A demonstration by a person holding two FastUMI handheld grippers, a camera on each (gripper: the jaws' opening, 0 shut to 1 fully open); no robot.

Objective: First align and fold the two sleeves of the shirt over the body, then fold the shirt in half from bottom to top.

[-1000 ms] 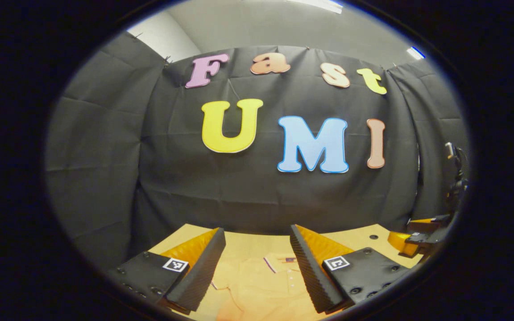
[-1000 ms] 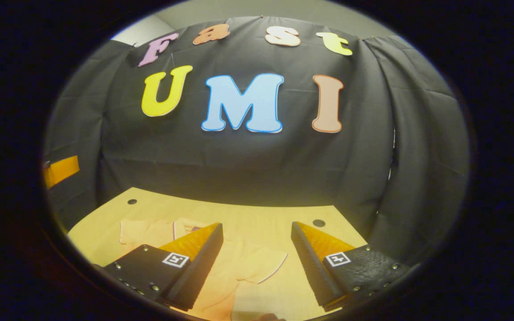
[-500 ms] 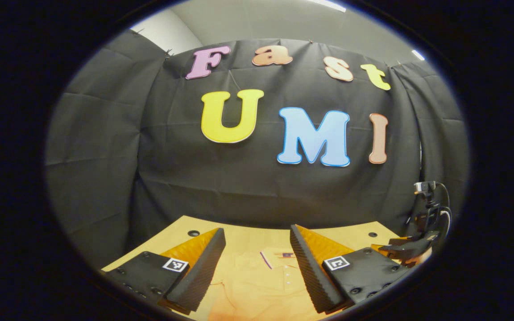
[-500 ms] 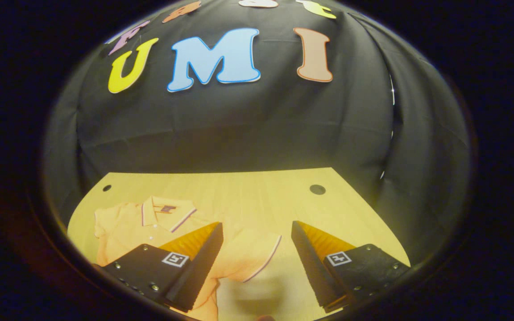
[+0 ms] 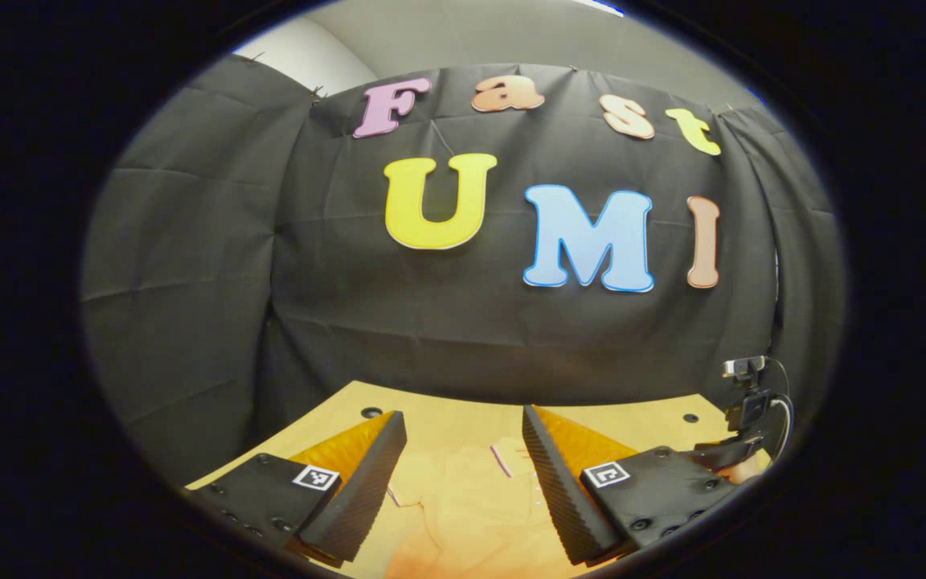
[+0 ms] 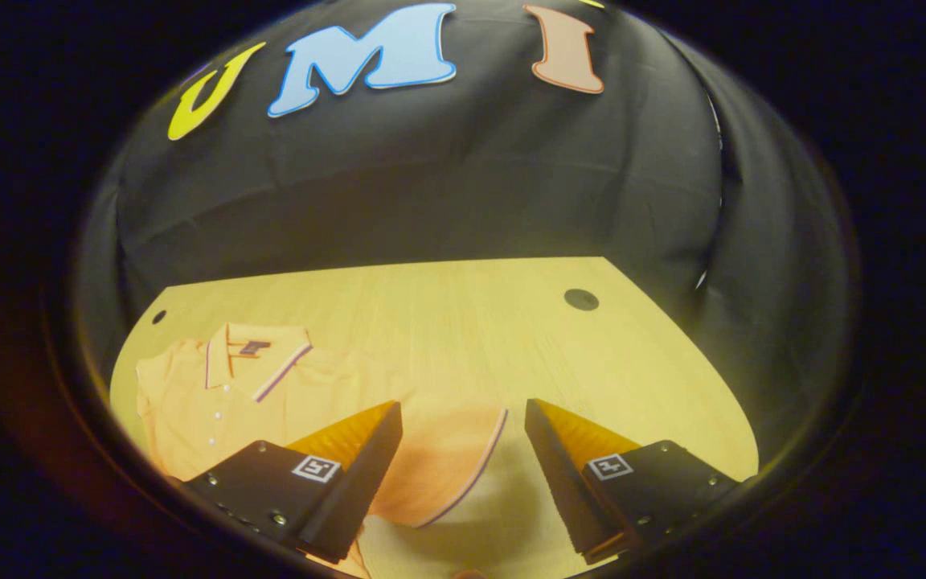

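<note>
Left gripper view: wooden table [image 5: 447, 418] against the black cloth wall [image 5: 190, 265]; left gripper [image 5: 460, 482] fingers apart above the orange shirt [image 5: 463, 515]; other gripper far right.

Right gripper view: right gripper [image 6: 463, 474] fingers apart over the shirt's sleeve [image 6: 439, 458]; shirt flat at left; hole [image 6: 581, 299] far right in the table.

Orange polo shirt [image 6: 214, 394] flat on the table, sleeve [image 6: 439, 450] spread outward

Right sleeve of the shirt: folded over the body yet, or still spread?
Spread. In the right gripper view the sleeve lies flat on the table, out from the shirt, between the open right gripper.
</note>
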